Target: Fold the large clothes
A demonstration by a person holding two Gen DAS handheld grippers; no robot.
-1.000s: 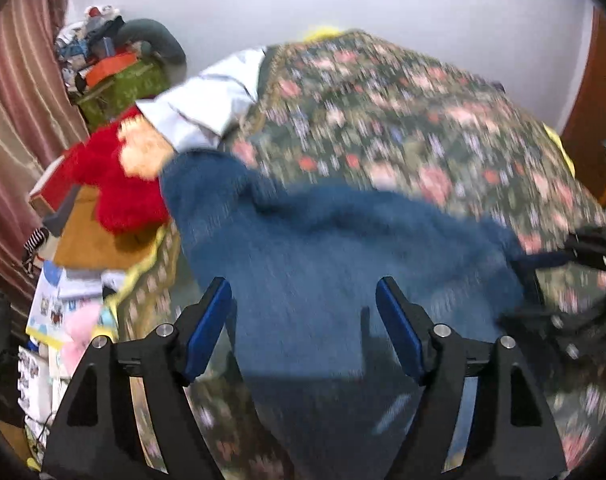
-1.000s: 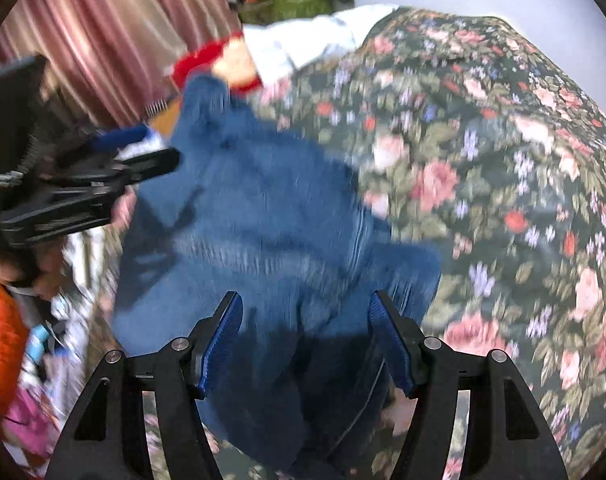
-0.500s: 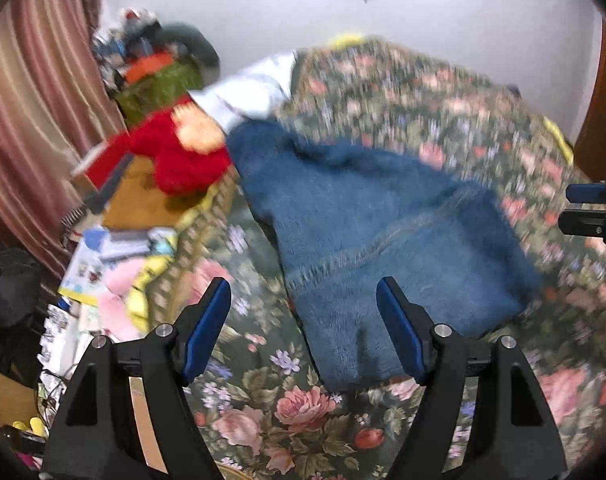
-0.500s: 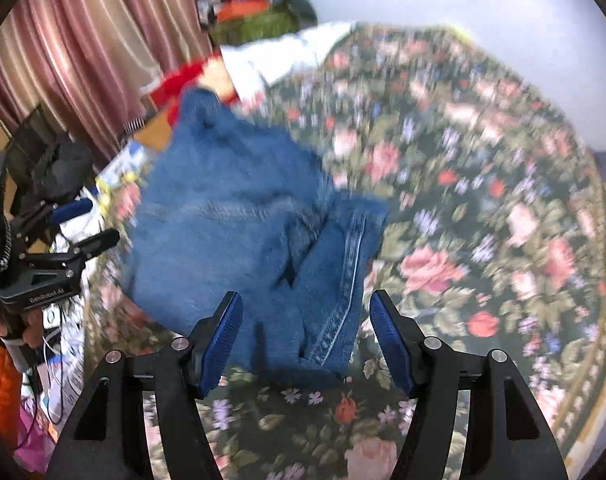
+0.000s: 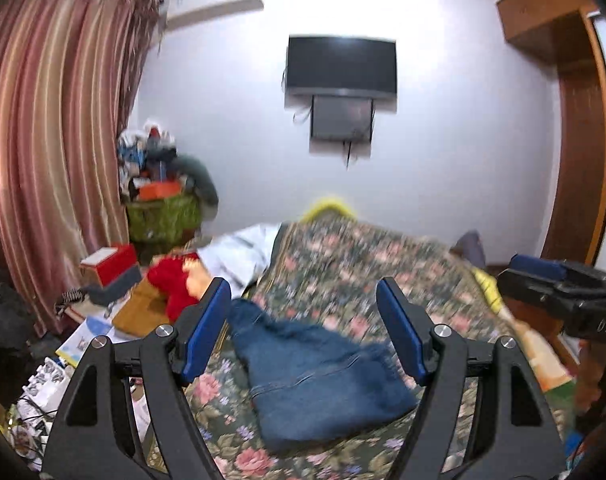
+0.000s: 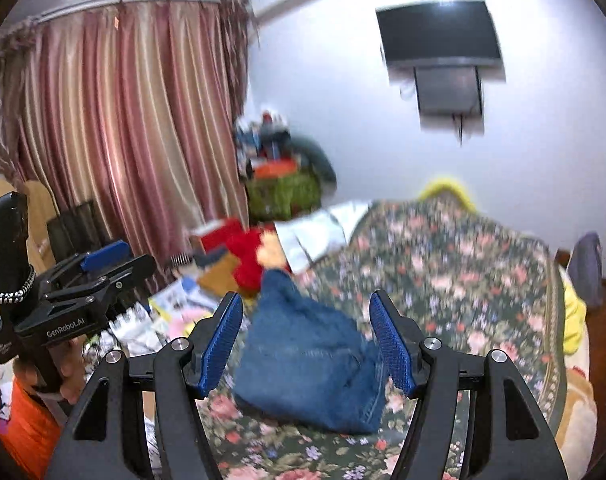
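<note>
A pair of blue jeans (image 5: 319,376) lies folded into a compact bundle on the floral bedspread (image 5: 367,268), near the bed's front left. It also shows in the right wrist view (image 6: 307,364). My left gripper (image 5: 305,330) is open and empty, held above and back from the jeans. My right gripper (image 6: 307,344) is open and empty, also raised back from the jeans. The left gripper shows at the left of the right wrist view (image 6: 111,260), and the right gripper at the right of the left wrist view (image 5: 543,276).
A red plush toy (image 5: 175,284) and a white garment (image 5: 239,252) lie at the bed's far left. Boxes, papers and a green basket (image 5: 163,216) crowd the floor by the curtain (image 5: 51,160). A TV (image 5: 341,64) hangs on the wall. A wooden wardrobe (image 5: 575,160) stands right.
Both grippers have pulled back and tilted up from the jeans, so the wall and TV have come into view. The jeans stay lying folded on the bed.
</note>
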